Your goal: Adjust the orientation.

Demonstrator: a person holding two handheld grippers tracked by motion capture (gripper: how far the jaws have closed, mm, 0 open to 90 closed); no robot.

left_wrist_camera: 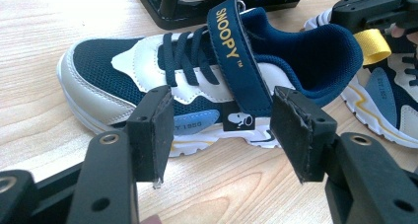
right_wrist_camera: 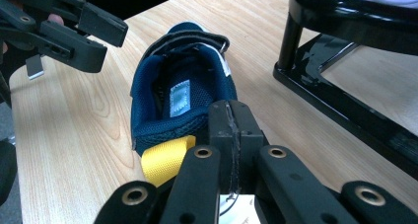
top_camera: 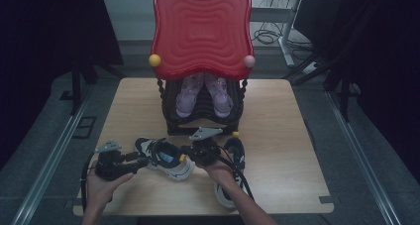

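Right gripper [right_wrist_camera: 231,130] pinches sneaker [right_wrist_camera: 180,93] on wooden table [right_wrist_camera: 74,135].

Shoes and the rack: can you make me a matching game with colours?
Things:
1. shoe strap
2. heel loop
3. rack top
4. rack shoes

Colours:
a. red
b. navy with gold letters
c. lilac
d. yellow

Pairs: 1-b, 2-d, 3-a, 4-c

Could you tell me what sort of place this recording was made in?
Probably a lab or recording workspace: a bare wooden table ringed by dark curtains, cables on the floor, and a shoe rack staged with sneakers.
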